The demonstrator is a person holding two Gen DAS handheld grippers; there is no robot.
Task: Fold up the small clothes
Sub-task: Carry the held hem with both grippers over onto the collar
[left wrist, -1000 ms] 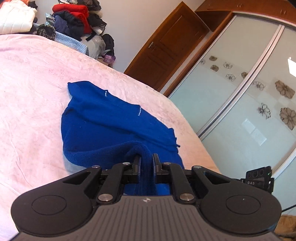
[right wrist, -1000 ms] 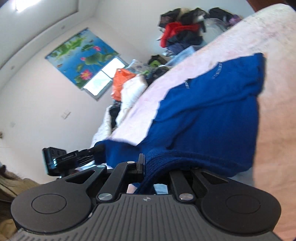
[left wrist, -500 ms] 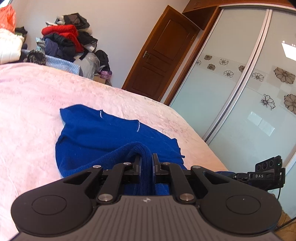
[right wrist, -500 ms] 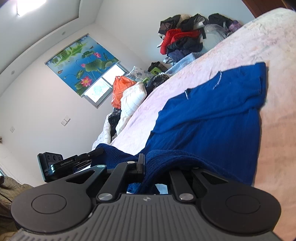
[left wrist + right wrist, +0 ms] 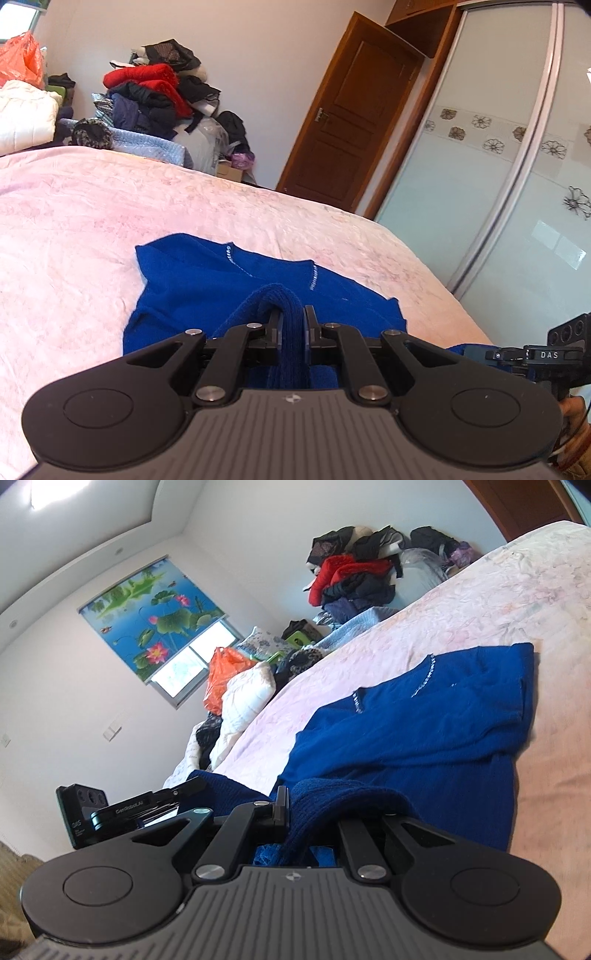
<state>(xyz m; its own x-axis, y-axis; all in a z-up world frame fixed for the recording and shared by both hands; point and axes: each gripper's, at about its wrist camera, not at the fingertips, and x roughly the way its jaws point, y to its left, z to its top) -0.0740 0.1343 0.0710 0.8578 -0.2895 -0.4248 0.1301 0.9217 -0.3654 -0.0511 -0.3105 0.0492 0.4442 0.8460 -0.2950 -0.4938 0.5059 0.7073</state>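
Observation:
A blue knit sweater (image 5: 207,284) lies on the pink bedspread (image 5: 74,221), its far part flat, its near hem lifted. My left gripper (image 5: 293,317) is shut on a ribbed fold of the hem. My right gripper (image 5: 314,805) is shut on another part of the hem; the cloth drapes over and hides its right finger. The sweater fills the middle right of the right wrist view (image 5: 424,731). Each gripper shows at the edge of the other's view: the right one (image 5: 535,356) and the left one (image 5: 122,808).
A heap of clothes (image 5: 155,96) stands beyond the bed's far side, with white bedding (image 5: 26,118) and an orange bag (image 5: 20,59) to its left. A wooden door (image 5: 351,122) and sliding wardrobe doors (image 5: 498,166) stand right of the bed.
Both grippers have drawn back toward the near edge of the bed with the hem, still shut. The views have tilted level, and the sweater's far part sits lower in the left wrist view.

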